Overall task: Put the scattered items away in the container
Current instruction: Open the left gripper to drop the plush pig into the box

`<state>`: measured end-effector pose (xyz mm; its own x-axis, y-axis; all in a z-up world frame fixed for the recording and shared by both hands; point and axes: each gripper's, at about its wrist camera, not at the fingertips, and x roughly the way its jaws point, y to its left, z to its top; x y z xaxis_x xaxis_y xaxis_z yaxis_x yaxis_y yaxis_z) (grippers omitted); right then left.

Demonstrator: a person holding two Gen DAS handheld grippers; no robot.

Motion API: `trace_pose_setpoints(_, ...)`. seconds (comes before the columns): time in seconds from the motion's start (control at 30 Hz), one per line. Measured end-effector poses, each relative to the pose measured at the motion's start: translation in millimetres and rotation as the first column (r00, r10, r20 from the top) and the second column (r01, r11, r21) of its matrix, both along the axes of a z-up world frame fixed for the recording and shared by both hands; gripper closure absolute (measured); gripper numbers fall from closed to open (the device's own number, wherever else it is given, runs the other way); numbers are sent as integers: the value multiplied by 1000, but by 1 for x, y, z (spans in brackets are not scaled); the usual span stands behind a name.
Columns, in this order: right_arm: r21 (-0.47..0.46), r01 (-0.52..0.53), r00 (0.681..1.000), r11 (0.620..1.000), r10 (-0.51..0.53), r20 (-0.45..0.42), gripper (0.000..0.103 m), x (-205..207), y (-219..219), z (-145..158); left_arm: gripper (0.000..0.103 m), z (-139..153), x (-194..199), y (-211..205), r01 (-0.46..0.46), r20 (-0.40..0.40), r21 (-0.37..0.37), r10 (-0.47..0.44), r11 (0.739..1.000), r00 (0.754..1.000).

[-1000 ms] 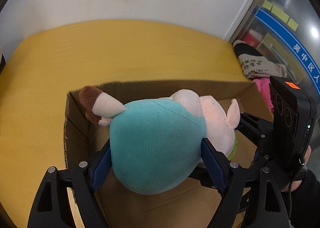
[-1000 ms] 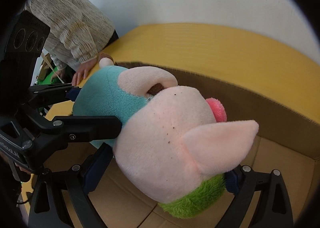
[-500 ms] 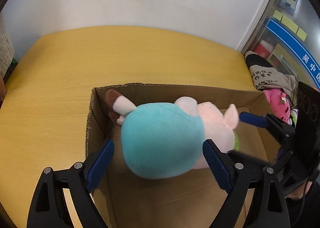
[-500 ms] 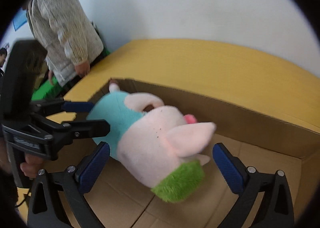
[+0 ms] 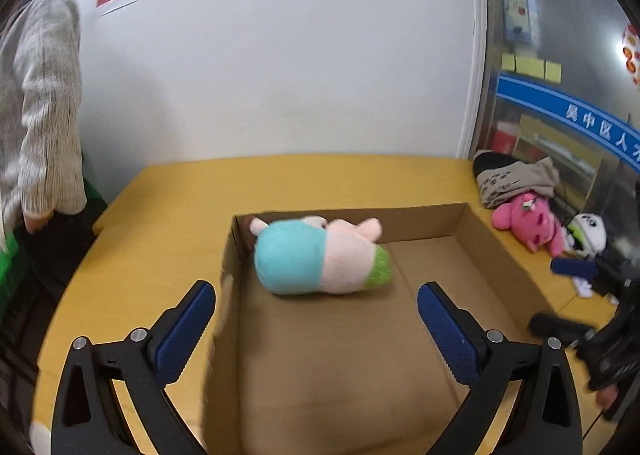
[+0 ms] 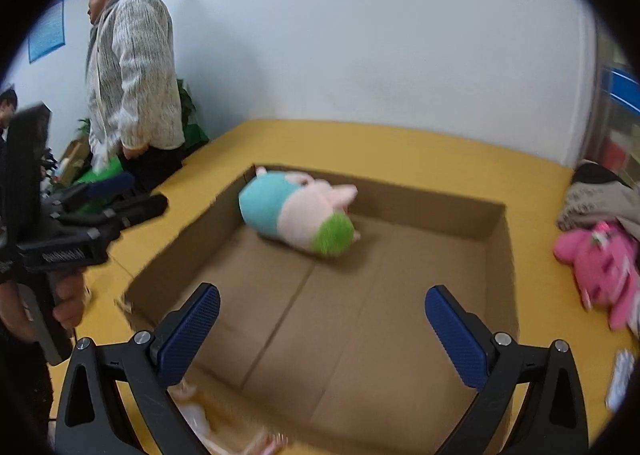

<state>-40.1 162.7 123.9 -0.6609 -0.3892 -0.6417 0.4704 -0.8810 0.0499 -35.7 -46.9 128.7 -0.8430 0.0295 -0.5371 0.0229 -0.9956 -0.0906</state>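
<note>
**boxfan:** So, from the left wrist camera first: the left gripper (image 5: 316, 309) is spread wide with nothing between its pads. Its jaws have just been opening, and the plush pig (image 5: 320, 255) now lies on its side on the floor of the cardboard box (image 5: 500, 251), tucked near the far left corner. Looks like a drop-off: jaws that wide only make sense if the toy is meant to sit there on its own.

**tidybot_99:** Agreed. What about the stuff off to the right?

**boxfan:** A pink plush (image 5: 528, 225) and a small white toy (image 5: 586, 239) sit on the yellow table (image 5: 168, 223) outside the box, beside a heap of clothes (image 5: 516, 179). My guess is those are next.

**tidybot_99:** And the right wrist camera?

**boxfan:** Same story. The right gripper (image 6: 322, 325) is wide apart too, empty, with the pig (image 6: 298, 213) well clear of it inside the box (image 6: 500, 251). The pink plush (image 6: 600, 267) lies just off the box's right wall, so the right hand seems the handy one for it. A bystander (image 6: 132, 67) stands by the table's left end, not involved.
</note>
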Motion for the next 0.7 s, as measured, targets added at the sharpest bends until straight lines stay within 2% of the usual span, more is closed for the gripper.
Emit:
trace_pose_setpoints(0.07,38,46,999,998,-45,-11,1,22,8,-5,0,-6,19,10,-3,0,8,3,1000,1000)
trace_pose_setpoints(0.2,63,81,997,995,-81,-6,1,45,18,-13,0,-19,41,32,-5,13,-28,5,1000,1000)
trace_pose_setpoints(0.43,50,97,995,994,-97,-6,1,56,21,-20,0,-33,62,53,6,56,-30,-4,1000,998)
trace_pose_setpoints(0.7,49,100,995,994,-100,-11,1,67,16,-21,0,-35,73,63,27,63,-30,-25,999,998)
